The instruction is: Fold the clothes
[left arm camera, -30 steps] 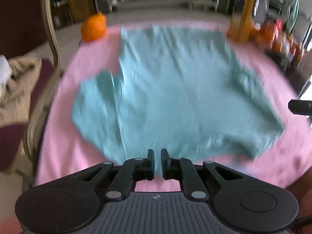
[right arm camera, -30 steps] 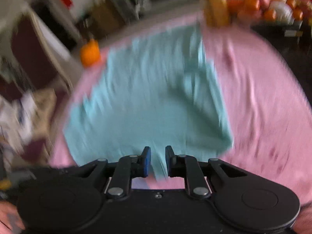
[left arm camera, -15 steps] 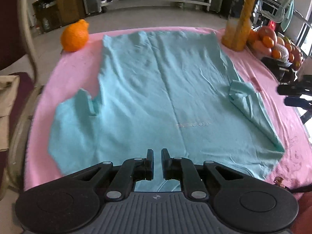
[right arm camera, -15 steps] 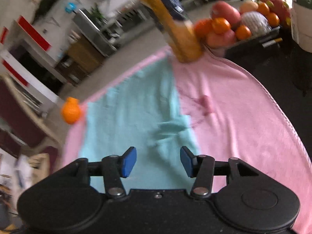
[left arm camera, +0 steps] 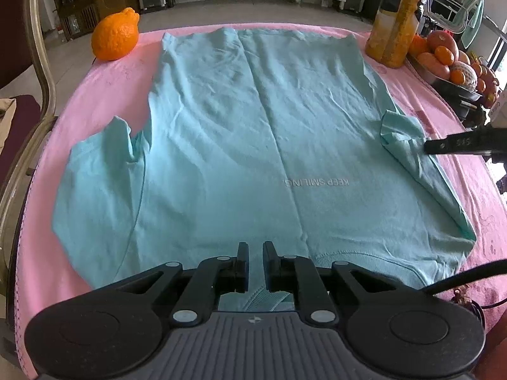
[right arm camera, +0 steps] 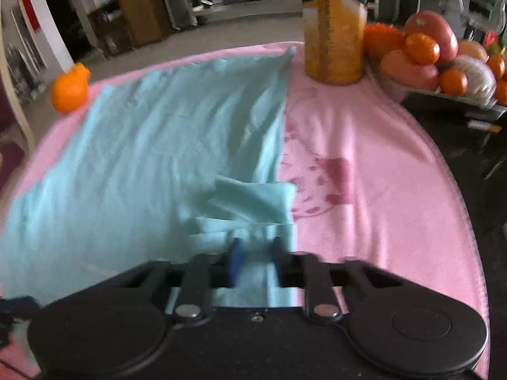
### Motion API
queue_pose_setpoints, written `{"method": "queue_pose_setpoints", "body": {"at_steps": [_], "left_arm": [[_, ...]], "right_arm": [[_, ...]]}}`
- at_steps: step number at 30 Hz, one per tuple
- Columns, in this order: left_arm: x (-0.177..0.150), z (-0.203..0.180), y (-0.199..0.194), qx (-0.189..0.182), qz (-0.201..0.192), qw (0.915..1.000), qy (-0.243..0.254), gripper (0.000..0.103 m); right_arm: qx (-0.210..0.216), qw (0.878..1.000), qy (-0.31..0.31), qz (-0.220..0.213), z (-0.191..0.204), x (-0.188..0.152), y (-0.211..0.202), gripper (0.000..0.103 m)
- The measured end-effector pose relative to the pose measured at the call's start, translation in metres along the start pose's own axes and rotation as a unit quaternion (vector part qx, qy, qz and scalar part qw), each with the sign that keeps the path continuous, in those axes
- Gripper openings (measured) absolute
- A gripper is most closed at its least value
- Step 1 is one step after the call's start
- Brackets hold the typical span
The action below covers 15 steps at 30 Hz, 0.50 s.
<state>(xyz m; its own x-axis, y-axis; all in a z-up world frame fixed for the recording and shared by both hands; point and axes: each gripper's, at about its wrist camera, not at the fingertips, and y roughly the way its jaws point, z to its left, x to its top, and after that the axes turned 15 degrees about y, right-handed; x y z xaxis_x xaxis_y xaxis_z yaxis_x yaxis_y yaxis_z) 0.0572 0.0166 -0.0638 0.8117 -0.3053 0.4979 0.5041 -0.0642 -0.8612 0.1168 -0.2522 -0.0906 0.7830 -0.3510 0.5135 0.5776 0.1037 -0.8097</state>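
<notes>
A: Where is the light blue cotton T-shirt (left arm camera: 240,145)?

B: Flat on the counter's pink towel cover (left arm camera: 104,91), collar toward us. It looks light, soft and limp, so it will sag.

A: Where to hold it?

B: At hems and sleeves. The right gripper (right arm camera: 255,261) has its jaws together on the folded right sleeve (right arm camera: 253,202). The left gripper (left arm camera: 253,264) is nearly closed at the collar; I cannot tell if it pinches cloth.

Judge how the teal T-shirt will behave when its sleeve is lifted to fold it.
The T-shirt will probably drape limply: it lies wrinkled and its sleeve is already crumpled. It looks thin, so likely light. It may drag on the fuzzy pink blanket rather than slide freely.
</notes>
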Motion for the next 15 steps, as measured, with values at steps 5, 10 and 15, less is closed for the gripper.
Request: {"method": "queue_pose_setpoints", "body": {"at_steps": [5, 10, 15], "left_arm": [[-0.001, 0.001, -0.001, 0.002, -0.003, 1.0000, -0.007, 0.012], [-0.003, 0.001, 0.003, -0.001, 0.005, 0.9998, -0.019, 0.012], [-0.003, 0.004, 0.009, 0.000, 0.017, 0.9995, -0.028, 0.012]], "right_arm": [[0.020, 0.998, 0.050, -0.045, -0.018, 0.005, -0.029, 0.000], [0.065, 0.995, 0.072, -0.004, -0.032, 0.006, -0.016, 0.020], [0.045, 0.998, 0.046, 0.016, -0.020, 0.007, 0.002, 0.022]]}}
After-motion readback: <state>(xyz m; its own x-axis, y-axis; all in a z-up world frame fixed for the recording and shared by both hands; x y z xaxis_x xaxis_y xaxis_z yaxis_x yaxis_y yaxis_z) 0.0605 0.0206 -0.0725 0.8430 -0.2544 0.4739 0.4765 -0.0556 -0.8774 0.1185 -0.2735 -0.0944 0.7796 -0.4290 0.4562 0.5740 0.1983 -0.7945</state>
